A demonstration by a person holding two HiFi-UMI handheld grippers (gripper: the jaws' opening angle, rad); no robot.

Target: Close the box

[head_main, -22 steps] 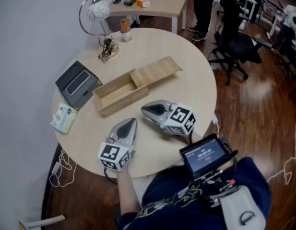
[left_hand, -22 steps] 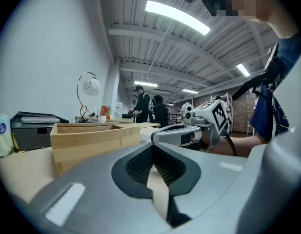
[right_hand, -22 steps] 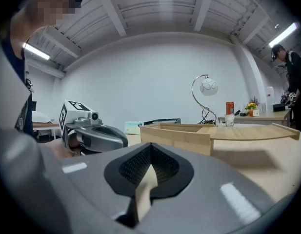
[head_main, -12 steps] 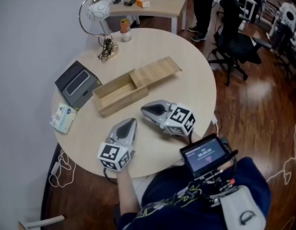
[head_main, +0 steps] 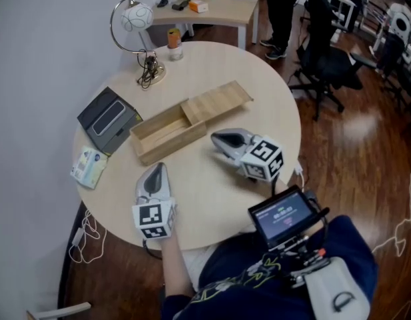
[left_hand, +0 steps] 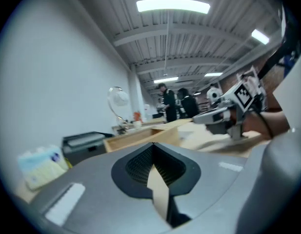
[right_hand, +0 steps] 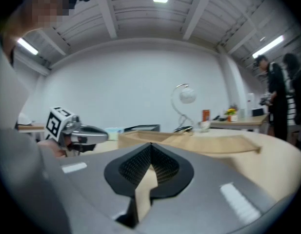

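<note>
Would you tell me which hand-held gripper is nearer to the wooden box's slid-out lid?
Right. The right hand-held gripper lies just short of the lid; the left hand-held gripper sits further back, before the open end of the box.

Pale matt wood box (head_main: 166,133), grained wood lid (head_main: 216,101), smooth light table (head_main: 258,79) under the box, shiny metal-hooped lamp (head_main: 136,17) behind the box, glossy dark wood floor (head_main: 365,132).
</note>
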